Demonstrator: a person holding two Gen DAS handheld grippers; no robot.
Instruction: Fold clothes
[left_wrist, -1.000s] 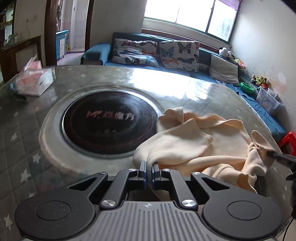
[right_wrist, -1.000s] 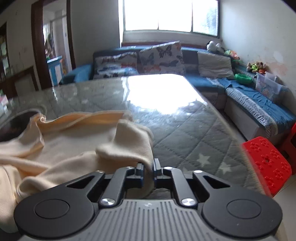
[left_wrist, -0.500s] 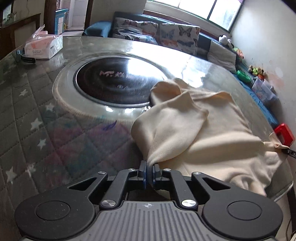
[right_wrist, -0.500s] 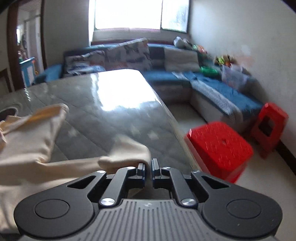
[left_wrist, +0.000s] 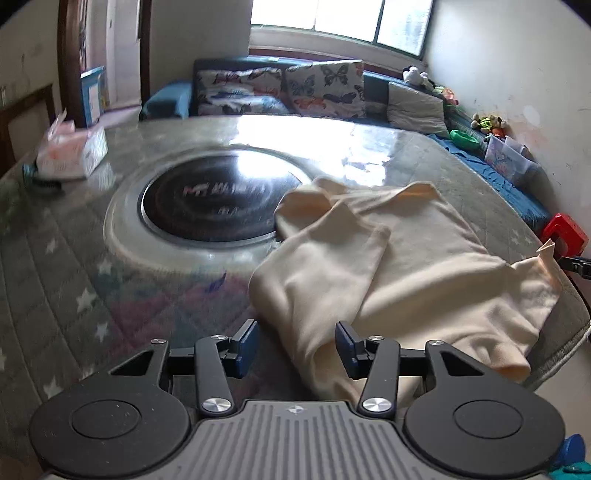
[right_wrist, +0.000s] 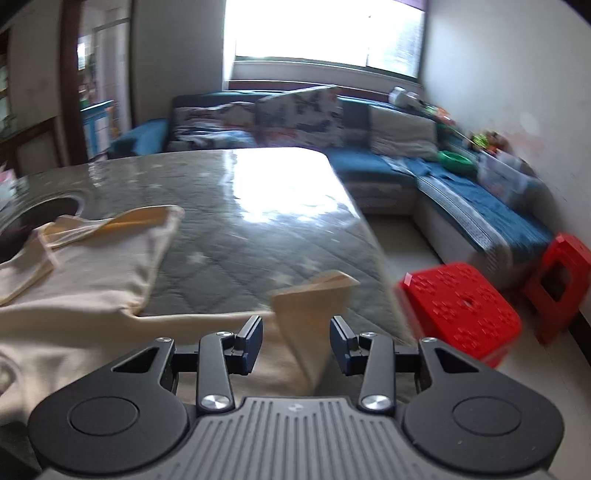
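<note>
A cream garment (left_wrist: 399, 266) lies spread over the right part of the quilted, glass-topped table (left_wrist: 74, 280), partly hanging over the near edge. My left gripper (left_wrist: 297, 349) is open; a loose fold of the cloth lies between its fingers without being pinched. In the right wrist view the same cream garment (right_wrist: 85, 273) stretches across the left, and one pointed corner (right_wrist: 314, 306) stands between the fingers of my open right gripper (right_wrist: 296, 345). The tip of the right gripper (left_wrist: 576, 264) shows at the far right of the left wrist view.
A round black inset (left_wrist: 218, 201) sits in the table's middle. A tissue box (left_wrist: 72, 151) stands at the far left. Red plastic stools (right_wrist: 461, 310) stand on the floor right of the table. A blue sofa (right_wrist: 461, 192) with cushions runs along the back and right walls.
Both grippers were shut on the garment's edges and pulled it out flatter toward the near edge; now both have opened and let the cloth go.
</note>
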